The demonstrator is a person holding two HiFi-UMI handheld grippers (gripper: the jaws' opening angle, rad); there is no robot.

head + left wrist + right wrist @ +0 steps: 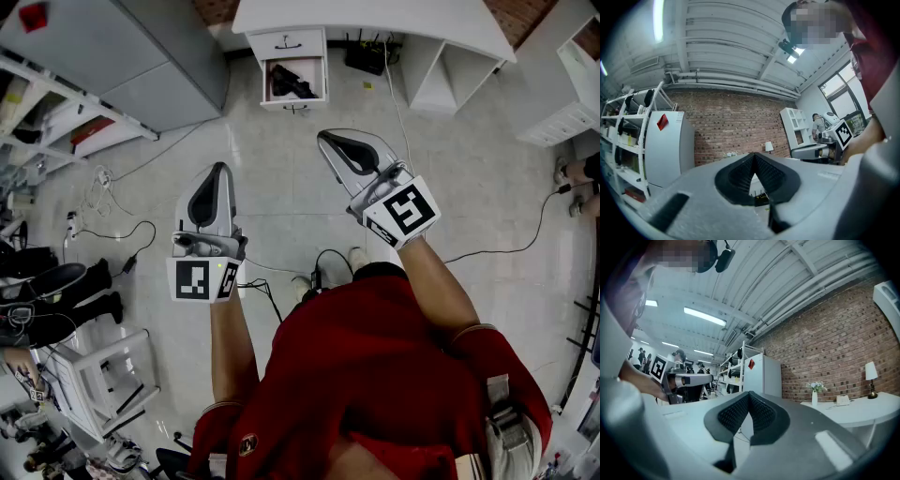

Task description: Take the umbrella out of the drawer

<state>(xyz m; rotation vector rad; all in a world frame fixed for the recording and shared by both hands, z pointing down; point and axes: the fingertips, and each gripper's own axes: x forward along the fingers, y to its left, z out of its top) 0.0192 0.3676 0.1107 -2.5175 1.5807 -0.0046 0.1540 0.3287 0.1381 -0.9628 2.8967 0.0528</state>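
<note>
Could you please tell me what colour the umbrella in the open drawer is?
The umbrella is black; the head view shows it best.

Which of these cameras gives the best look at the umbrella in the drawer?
The head view: it looks down into the open drawer, where the dark umbrella lies. Neither gripper view shows the umbrella; the jaws fill the lower part of both pictures.

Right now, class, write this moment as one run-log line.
left gripper: shut, empty | right gripper: shut, empty | umbrella: inside open drawer, untouched
</note>
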